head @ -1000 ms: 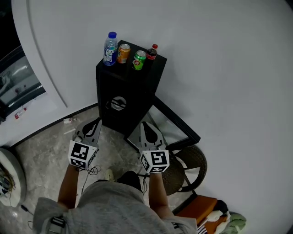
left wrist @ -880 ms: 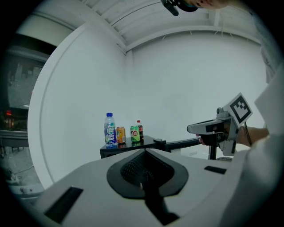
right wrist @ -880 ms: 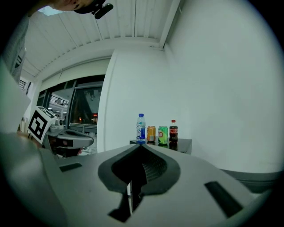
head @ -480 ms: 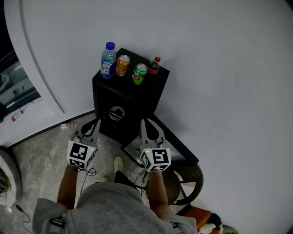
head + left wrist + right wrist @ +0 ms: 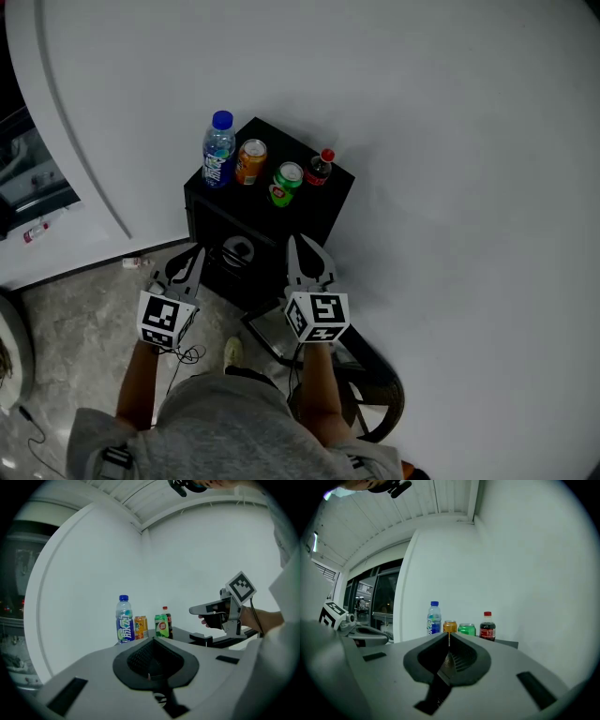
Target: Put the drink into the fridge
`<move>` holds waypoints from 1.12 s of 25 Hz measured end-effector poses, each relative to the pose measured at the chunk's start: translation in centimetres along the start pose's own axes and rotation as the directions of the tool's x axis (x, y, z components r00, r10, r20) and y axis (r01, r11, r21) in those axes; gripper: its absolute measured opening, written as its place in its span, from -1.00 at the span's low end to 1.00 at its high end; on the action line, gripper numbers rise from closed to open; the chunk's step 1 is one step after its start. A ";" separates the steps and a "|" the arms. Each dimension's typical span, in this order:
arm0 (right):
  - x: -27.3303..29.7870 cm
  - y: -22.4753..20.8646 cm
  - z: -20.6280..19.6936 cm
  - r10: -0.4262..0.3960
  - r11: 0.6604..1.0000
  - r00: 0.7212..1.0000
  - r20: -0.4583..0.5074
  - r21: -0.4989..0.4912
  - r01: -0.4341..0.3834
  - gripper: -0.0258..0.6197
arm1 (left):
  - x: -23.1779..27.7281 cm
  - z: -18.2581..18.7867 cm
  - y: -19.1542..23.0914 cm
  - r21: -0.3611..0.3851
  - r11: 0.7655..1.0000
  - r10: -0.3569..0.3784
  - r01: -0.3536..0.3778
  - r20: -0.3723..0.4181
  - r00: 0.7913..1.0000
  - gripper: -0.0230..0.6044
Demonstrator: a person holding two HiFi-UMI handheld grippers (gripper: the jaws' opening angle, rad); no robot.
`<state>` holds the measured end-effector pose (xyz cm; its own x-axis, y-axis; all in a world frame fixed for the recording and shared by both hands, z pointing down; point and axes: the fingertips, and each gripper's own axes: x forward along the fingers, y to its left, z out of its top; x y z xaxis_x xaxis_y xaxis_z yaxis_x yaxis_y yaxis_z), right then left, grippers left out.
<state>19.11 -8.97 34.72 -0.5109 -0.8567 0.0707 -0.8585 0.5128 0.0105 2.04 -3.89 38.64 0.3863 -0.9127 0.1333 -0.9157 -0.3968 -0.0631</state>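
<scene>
The fridge [image 5: 272,211] has drawn in since a second ago and now sits right ahead of both grippers. The left gripper [image 5: 195,253] is clenched on nothing, and the right gripper [image 5: 293,244] is the same, jaws pressed together. Beyond the tips, on the fridge top, stand the water bottle [image 5: 217,150], orange can [image 5: 250,161], green can [image 5: 286,183] and cola bottle [image 5: 320,168]. The door looks closed, though its opening edge is hard to make out. Best play is probably to part one pair of jaws early, square up on a single drink and stay clear of its neighbours. Both hands are level, side by side, pointing forward.
</scene>
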 end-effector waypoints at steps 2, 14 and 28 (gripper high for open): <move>1.4 -0.7 0.1 0.011 1.000 1.000 -0.007 0.009 -0.011 -0.84 | 0.6 -0.1 0.7 -0.007 1.000 0.027 -0.027 -0.005 1.000 -0.91; 9.6 -3.9 -1.8 0.069 0.996 0.993 -0.092 0.068 -0.063 -0.37 | 4.0 -0.6 3.0 -0.024 0.992 0.127 -0.128 -0.021 0.992 -0.91; 14.7 -5.2 -3.7 0.058 0.997 0.986 -0.157 0.064 -0.048 0.04 | 5.4 -1.7 4.9 -0.057 0.975 0.213 -0.216 -0.052 0.976 -0.91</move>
<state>16.26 -24.00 39.43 -0.5462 -0.8064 0.2266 -0.8339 0.5490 -0.0563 -0.56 -10.62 40.73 0.1757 -0.9701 0.1676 -0.9823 -0.1839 -0.0344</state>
